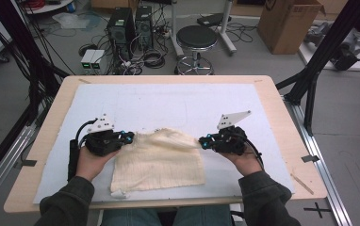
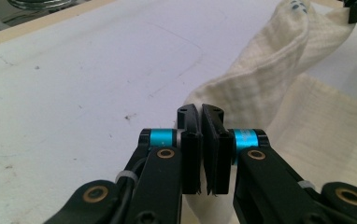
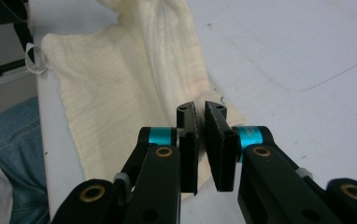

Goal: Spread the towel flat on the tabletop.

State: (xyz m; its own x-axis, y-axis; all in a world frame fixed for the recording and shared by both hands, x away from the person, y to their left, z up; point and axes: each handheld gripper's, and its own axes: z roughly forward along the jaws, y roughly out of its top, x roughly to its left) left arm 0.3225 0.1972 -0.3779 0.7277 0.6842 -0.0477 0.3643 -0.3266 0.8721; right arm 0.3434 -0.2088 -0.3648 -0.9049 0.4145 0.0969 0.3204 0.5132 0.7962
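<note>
A cream waffle-weave cloth (image 1: 159,160) lies on the white mat (image 1: 168,101), its far edge raised between the two grippers. My left gripper (image 1: 130,137) is shut on the cloth's far left corner; in the left gripper view the cloth (image 2: 270,93) rises from behind the closed jaws of that gripper (image 2: 200,114). My right gripper (image 1: 202,141) is shut on the far right corner, and the fabric stretches taut to it. In the right gripper view the cloth (image 3: 120,93) hangs away behind the nearly closed jaws of my right gripper (image 3: 200,112). The near part of the cloth rests flat.
The mat covers most of a wooden table (image 1: 51,122). Beyond the table stand a black stool (image 1: 196,37), computer towers (image 1: 121,26) with cables, and a cardboard box (image 1: 286,23). Black frame posts (image 1: 310,84) flank the table.
</note>
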